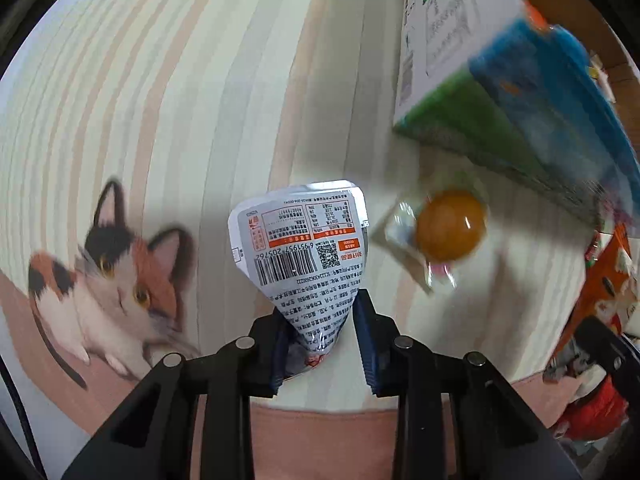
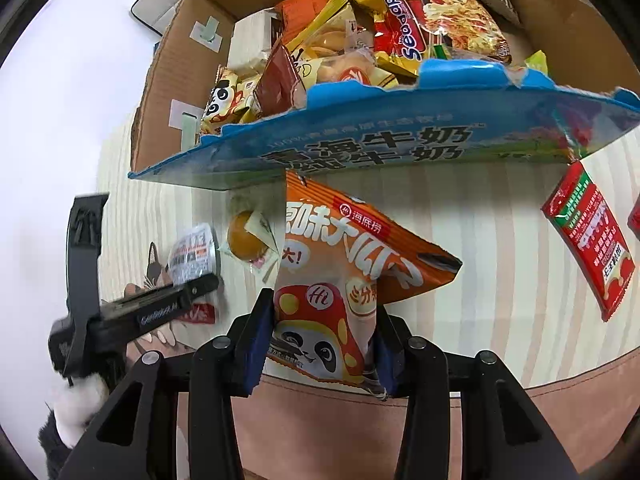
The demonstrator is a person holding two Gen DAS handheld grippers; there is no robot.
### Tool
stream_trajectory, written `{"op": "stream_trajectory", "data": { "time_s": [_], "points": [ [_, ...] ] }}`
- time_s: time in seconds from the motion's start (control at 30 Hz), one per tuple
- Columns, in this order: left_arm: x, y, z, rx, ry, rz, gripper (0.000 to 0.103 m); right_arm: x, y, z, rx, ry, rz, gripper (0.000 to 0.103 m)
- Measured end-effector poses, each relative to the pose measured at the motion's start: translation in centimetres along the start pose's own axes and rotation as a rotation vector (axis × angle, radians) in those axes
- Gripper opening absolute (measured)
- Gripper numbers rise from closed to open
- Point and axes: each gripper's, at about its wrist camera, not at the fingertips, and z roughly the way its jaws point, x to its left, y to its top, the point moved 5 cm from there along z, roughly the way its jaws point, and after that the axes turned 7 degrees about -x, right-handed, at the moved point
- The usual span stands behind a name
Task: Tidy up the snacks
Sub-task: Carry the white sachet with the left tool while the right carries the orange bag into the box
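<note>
My left gripper (image 1: 320,320) is shut on a small silver snack pouch (image 1: 300,240) with a barcode, held above the striped mat. That pouch (image 2: 194,254) and the left gripper (image 2: 176,290) also show at the left of the right wrist view. My right gripper (image 2: 324,320) is shut on an orange panda snack bag (image 2: 340,276), held in front of the blue milk carton box (image 2: 360,148). An orange jelly cup (image 1: 448,226) in clear wrap lies on the mat beside the box; it also shows in the right wrist view (image 2: 244,238).
The cardboard box (image 2: 160,92) behind the blue wall holds several snack packs, including a red noodle pack (image 2: 420,12). A red sachet (image 2: 588,236) lies on the mat at right. A calico cat picture (image 1: 112,280) is printed on the mat.
</note>
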Motion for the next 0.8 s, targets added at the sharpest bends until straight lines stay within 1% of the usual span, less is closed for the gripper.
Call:
{"op": "stream_trajectory", "data": {
  "time_s": [0.1, 0.23, 0.33, 0.4, 0.5, 0.57, 0.63, 0.7, 0.8],
  "points": [
    [-0.3, -2.2, -0.6, -0.004, -0.024, -0.026, 0.027, -0.3, -0.5, -0.5, 0.001, 0.01, -0.001, 0.047],
    [-1.9, -5.2, -2.2, -0.009, -0.102, -0.061, 0.027, -0.7, -1.2, -1.5, 0.01, 0.029, 0.0, 0.047],
    [-3.6, -6.1, -4.0, -0.03, -0.14, -0.053, 0.027, -1.2, -1.2, -2.9, 0.004, 0.042, 0.0, 0.047],
    [-4.9, -5.6, -5.9, -0.058, -0.173, -0.042, 0.027, -1.6, -1.1, -4.3, -0.008, 0.057, 0.004, 0.047],
    [-7.1, -4.3, -9.1, -0.111, -0.211, -0.009, 0.027, -2.1, -0.3, -7.2, -0.048, 0.076, 0.003, 0.047],
    [-9.0, -2.0, -11.6, -0.147, -0.229, 0.024, 0.027, -2.2, 0.9, -9.0, -0.08, 0.087, 0.004, 0.047],
    [-10.2, 0.4, -13.8, -0.194, -0.231, 0.054, 0.027, -2.1, 2.3, -10.7, -0.114, 0.101, 0.004, 0.047],
    [-11.2, 3.3, -15.5, -0.223, -0.222, 0.083, 0.027, -2.0, 4.2, -12.4, -0.159, 0.111, 0.003, 0.047],
    [-12.8, 6.6, -16.1, -0.247, -0.19, 0.12, 0.027, -1.9, 7.7, -13.9, -0.211, 0.095, -0.007, 0.047]
  ]
}}
